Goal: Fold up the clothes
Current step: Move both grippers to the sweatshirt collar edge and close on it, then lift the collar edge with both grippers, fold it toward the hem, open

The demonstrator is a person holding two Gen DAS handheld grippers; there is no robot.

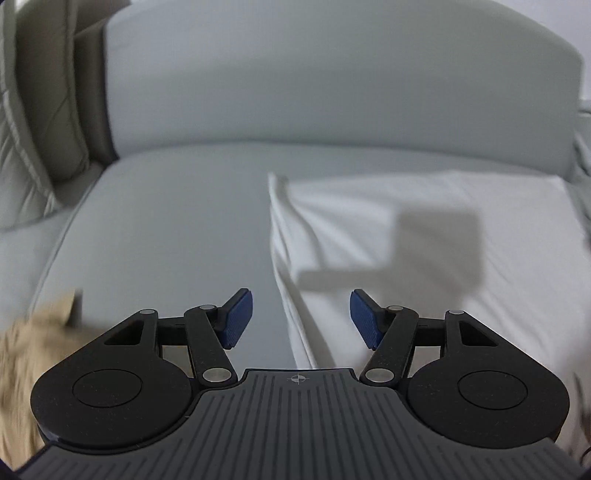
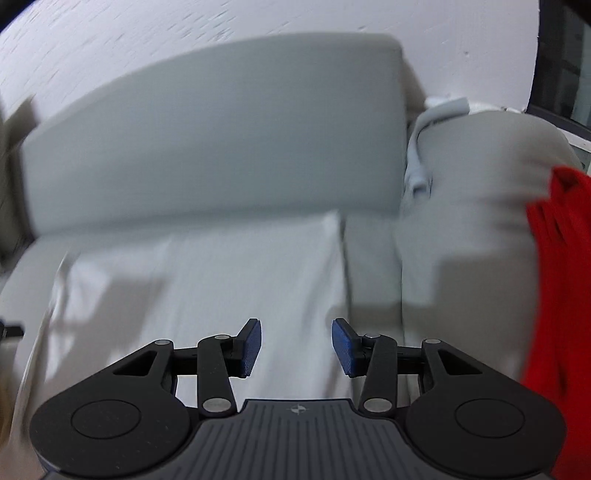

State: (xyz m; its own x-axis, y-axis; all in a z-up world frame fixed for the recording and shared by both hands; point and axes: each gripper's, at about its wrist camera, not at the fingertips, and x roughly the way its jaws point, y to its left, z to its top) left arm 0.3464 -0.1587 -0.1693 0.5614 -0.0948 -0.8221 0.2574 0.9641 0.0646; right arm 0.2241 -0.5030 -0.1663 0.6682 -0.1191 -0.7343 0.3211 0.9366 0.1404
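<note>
A white garment point(image 1: 424, 236) lies spread flat on the grey sofa seat point(image 1: 166, 236), its left edge a straight fold line. My left gripper point(image 1: 301, 319) hovers open above that left edge, nothing between its blue pads. In the right wrist view the same white garment point(image 2: 221, 280) covers the seat, blurred. Over its near right part my right gripper point(image 2: 296, 347) is held open and empty. A red garment point(image 2: 554, 295) hangs at the right edge over a grey pile point(image 2: 480, 206).
The sofa backrest point(image 1: 332, 92) rises behind the seat. A beige cushion point(image 1: 33, 122) stands at the left. A tan fuzzy cloth point(image 1: 26, 365) lies at the near left. A pale blue garment point(image 2: 428, 122) drapes over the grey pile by the wall point(image 2: 184, 29).
</note>
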